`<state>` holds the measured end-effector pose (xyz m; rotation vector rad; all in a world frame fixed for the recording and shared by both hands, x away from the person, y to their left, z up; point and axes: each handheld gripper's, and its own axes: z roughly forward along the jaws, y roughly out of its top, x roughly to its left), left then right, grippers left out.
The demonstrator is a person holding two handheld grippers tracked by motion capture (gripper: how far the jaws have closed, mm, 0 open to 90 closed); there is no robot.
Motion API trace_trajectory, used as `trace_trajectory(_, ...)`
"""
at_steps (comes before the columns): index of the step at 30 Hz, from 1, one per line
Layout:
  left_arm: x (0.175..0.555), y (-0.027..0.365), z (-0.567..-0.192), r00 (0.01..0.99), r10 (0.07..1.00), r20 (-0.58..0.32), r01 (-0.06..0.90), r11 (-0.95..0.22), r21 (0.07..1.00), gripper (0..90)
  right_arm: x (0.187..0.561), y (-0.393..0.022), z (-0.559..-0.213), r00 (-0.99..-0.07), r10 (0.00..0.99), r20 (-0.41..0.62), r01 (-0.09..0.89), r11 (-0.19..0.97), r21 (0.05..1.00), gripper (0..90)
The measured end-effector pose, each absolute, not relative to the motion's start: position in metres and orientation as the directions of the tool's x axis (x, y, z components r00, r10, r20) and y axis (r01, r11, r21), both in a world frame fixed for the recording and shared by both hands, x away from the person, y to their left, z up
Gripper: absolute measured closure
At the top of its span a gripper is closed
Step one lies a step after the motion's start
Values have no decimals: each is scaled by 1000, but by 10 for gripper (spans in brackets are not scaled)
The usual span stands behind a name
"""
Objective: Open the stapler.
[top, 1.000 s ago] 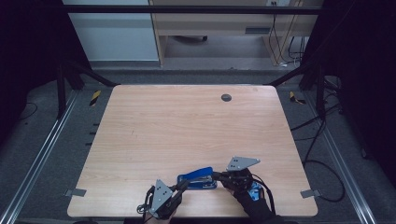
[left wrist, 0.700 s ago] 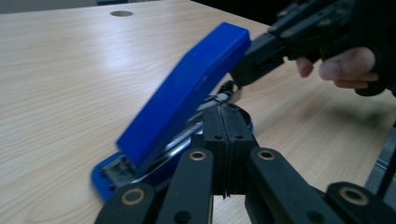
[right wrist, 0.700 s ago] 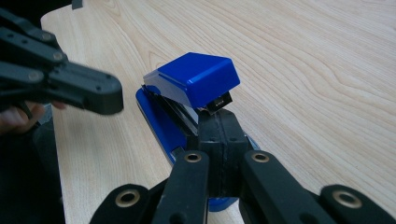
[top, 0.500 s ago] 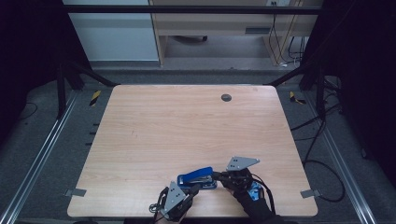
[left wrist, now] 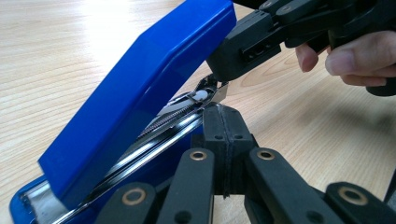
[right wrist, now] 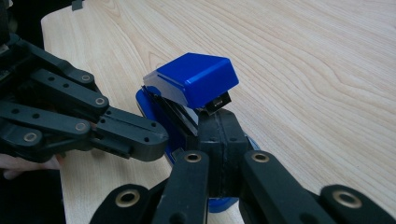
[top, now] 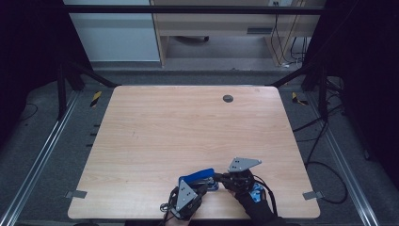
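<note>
Now the blue stapler (top: 197, 178) lies between both closed, empty grippers, left gripper (top: 196, 189) and right gripper (top: 221, 181).

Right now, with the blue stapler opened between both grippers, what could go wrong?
1. The blue stapler sits near the table front edge; a push might slide it off.
2. Its lid is propped up on the right hand-held gripper; a slip could let it snap shut.
3. The left hand-held gripper, jaws shut, presses at the metal staple rail and might bend it.
</note>
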<state>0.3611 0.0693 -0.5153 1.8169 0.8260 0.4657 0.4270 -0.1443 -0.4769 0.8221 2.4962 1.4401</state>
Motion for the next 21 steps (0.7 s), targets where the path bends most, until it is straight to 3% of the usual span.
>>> trace_trajectory(21, 369, 57, -518, 664, 744, -76, 377, -245, 893, 897, 427, -144, -477, -839, 524, 146, 388, 389, 836, 900)
